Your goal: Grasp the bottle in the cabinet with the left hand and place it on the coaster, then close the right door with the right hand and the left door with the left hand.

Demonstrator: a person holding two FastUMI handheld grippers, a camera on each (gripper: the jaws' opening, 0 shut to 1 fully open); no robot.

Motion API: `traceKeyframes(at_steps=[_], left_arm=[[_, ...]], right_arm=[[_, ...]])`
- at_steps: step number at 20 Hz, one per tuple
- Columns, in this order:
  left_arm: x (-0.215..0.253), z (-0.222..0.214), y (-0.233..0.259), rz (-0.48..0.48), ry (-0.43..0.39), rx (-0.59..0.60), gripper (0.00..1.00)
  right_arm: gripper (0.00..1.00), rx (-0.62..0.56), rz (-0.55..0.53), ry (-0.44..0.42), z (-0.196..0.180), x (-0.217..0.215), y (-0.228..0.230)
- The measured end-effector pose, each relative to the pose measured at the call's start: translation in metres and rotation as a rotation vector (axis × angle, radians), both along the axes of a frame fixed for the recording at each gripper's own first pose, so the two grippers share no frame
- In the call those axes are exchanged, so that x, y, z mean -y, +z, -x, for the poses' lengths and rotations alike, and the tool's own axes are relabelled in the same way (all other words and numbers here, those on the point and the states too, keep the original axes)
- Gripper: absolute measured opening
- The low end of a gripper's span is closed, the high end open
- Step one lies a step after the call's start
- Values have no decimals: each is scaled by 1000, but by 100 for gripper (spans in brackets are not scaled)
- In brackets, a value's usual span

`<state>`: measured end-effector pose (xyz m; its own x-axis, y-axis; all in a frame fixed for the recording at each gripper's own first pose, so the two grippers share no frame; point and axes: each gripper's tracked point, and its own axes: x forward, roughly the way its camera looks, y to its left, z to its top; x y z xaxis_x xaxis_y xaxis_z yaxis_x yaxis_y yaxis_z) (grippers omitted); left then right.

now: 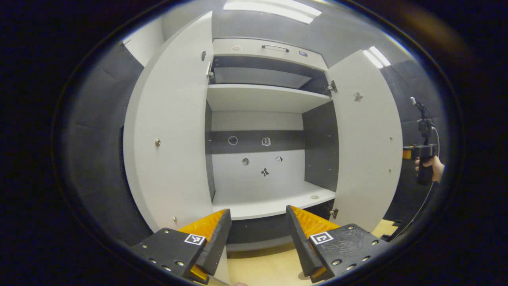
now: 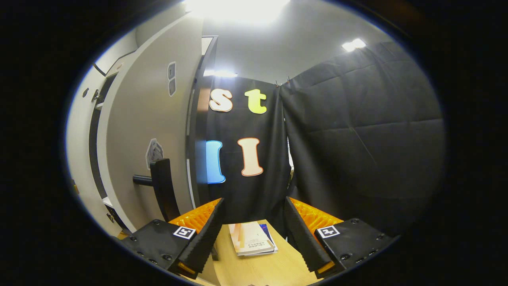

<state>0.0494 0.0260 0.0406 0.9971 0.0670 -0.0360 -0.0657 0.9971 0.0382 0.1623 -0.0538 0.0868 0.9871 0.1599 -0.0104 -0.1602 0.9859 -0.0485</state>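
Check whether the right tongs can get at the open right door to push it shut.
Probably yes. The right tongs are open beside the outer face of the right door, with its handle close on their left, and nothing I can see stands between them.

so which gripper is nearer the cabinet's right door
Right. The right gripper is beside the outer face of the right door, near its handle; the left gripper faces the middle of the open cabinet, farther from it.
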Motion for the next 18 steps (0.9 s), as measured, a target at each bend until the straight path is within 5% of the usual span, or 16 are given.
traceKeyframes(at_steps=[9, 13, 18], left_arm=[[-7, 22, -8, 33, 5, -16, 84], [-11, 38, -8, 48, 16, -22, 73], [-20, 68, -15, 85, 34, -35, 80]], right_arm=[[92, -47, -92, 130, 27, -77, -12], [97, -56, -97, 236, 35, -136, -19], [93, -79, -72, 323, 47, -184, -33]])
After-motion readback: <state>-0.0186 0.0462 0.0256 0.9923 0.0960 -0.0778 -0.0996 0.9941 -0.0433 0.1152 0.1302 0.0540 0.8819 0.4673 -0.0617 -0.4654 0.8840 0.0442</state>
